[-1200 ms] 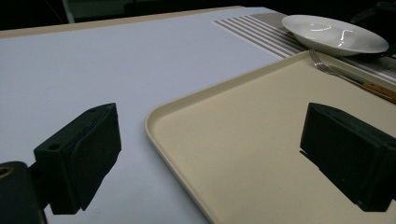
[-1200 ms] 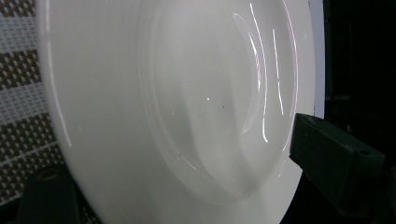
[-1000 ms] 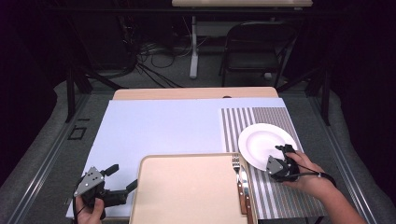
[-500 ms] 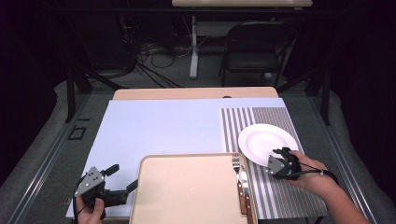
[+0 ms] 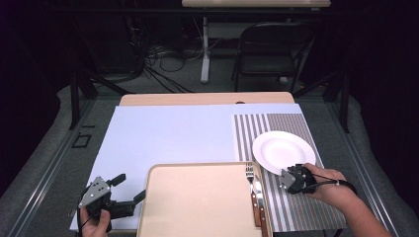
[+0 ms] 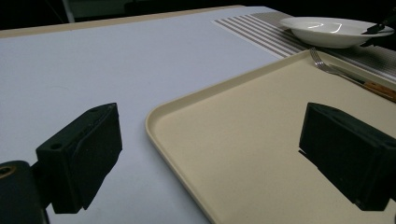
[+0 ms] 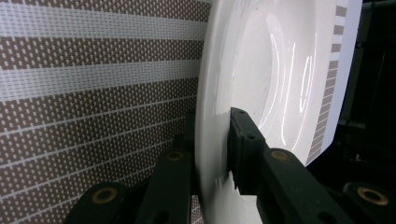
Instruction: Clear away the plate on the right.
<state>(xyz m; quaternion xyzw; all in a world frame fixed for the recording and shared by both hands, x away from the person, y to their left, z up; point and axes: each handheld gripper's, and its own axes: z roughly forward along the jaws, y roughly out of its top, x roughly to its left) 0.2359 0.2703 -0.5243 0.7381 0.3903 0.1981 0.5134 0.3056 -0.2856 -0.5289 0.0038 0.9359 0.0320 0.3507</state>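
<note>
Black jaws of the left hand-held gripper (image 5: 129, 188) stand spread wide at the lower left of the high view, just beside the left edge of a beige tray (image 5: 202, 202). Nothing lies between them. In the left gripper view the two pads frame that tray's (image 6: 261, 154) rounded corner, with pale blue worktop (image 6: 93, 70) to the left of it.

Toward the tray's right edge lie a fork (image 5: 251, 180) and a wooden-handled knife (image 5: 260, 205), side by side and pointing up the frame. Right of the tray a brown-and-white striped placemat (image 5: 291, 212) carries a white plate (image 5: 281, 148), right of centre in the high view.

At the plate's lower right rim sits the right hand-held gripper (image 5: 287, 176). Its jaws have just been closing, and the right gripper view shows them pinching the plate's (image 7: 261, 70) rim, one pad (image 7: 243, 149) on the glossy inner face, the other under the rim against the placemat (image 7: 93, 93).

No brand, label or writing can be read on any of these things.
</note>
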